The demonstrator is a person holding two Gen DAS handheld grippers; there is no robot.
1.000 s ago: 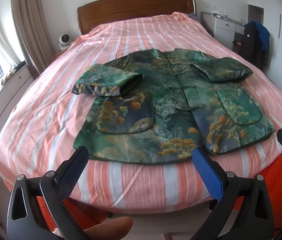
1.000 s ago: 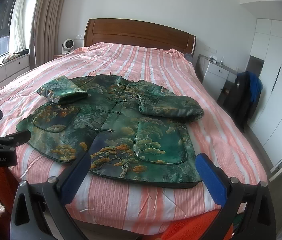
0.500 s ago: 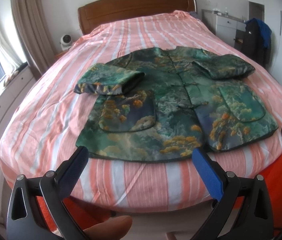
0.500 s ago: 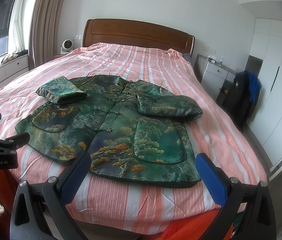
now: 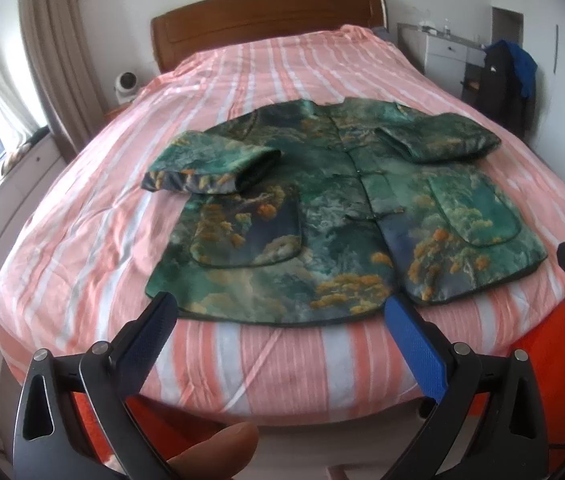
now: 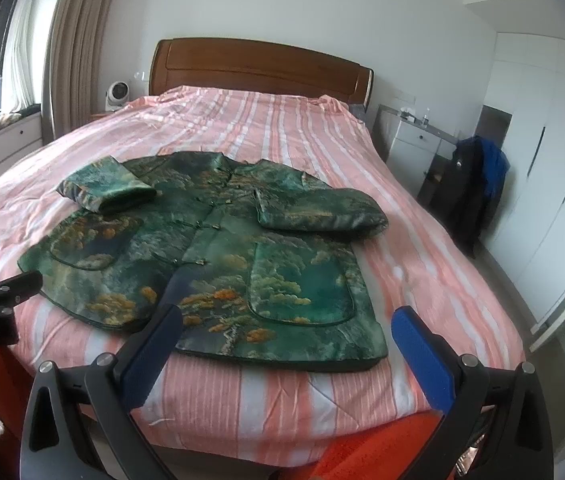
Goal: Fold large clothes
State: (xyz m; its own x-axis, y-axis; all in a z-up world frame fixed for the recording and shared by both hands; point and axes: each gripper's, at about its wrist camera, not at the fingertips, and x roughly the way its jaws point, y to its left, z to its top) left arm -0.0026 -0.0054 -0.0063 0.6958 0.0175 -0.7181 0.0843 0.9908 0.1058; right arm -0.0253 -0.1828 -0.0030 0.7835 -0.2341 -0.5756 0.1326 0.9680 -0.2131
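On the striped bedspread lies a green patterned jacket, front up and buttoned, with both sleeves folded inward across the chest; its hem runs along the near edge of the bed. Left gripper hovers before the hem, jaws spread wide and holding nothing. Right gripper hovers over the jacket's lower corner on the right side, jaws likewise spread and empty. Behind the bed stands a wooden headboard; a dark garment hangs at right.
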